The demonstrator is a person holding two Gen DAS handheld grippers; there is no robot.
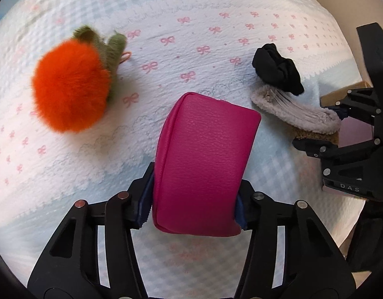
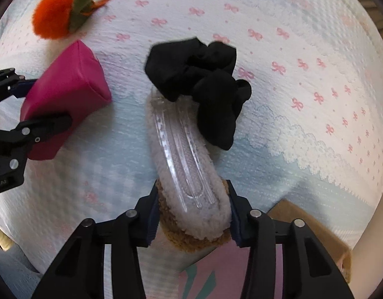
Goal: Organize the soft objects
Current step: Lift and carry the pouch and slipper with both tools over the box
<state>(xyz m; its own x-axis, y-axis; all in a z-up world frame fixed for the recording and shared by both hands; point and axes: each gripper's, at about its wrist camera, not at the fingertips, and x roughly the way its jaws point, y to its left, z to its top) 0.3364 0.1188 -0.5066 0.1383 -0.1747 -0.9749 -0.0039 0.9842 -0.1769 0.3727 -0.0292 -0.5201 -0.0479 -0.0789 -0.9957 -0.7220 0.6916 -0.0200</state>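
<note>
Pink pouch clamped in downward-pointing left tongs, right tongs on slipper

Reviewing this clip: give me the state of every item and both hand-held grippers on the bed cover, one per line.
Pink pouch: on the cover, clamped at its near end.
Fleece insole: lying flat, gripped at its near end.
Black cloth: crumpled, overlapping the insole's far end.
Orange pompom: lying free.
Left hand-held gripper: shut on the pouch.
Right hand-held gripper: shut on the insole.

Black cloth hides the fleecy slipper's far end.
</note>
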